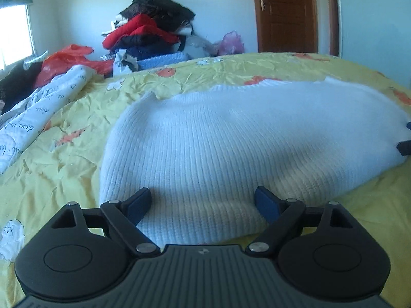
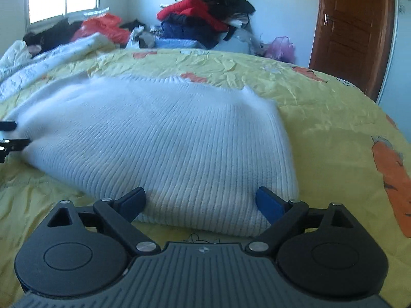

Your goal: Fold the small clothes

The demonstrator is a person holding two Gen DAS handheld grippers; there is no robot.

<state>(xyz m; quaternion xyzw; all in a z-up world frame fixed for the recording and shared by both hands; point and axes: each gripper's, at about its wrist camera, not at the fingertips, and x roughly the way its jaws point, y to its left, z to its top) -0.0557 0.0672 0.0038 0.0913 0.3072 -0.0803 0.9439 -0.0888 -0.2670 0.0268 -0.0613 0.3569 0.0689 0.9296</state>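
Now the white ribbed knit sweater (image 1: 231, 141) lies folded across the middle of both frames on the yellow printed bedsheet (image 1: 64, 169). Left gripper (image 1: 203, 204) and right gripper (image 2: 200, 202) sit spread wide and empty at its near edge, probably positioned for another fold.

- My left gripper (image 1: 203, 202), black linkage arms with dark blue pads, points down at a slant over the near edge of the white ribbed knit sweater (image 1: 231, 138), toward its left end.
- Its jaws stand wide apart, gripping nothing; the knit only shows between them.
- My right gripper (image 2: 201, 202), the same build, hangs over the sweater's near right corner, jaws spread wide, pads clamping nothing.
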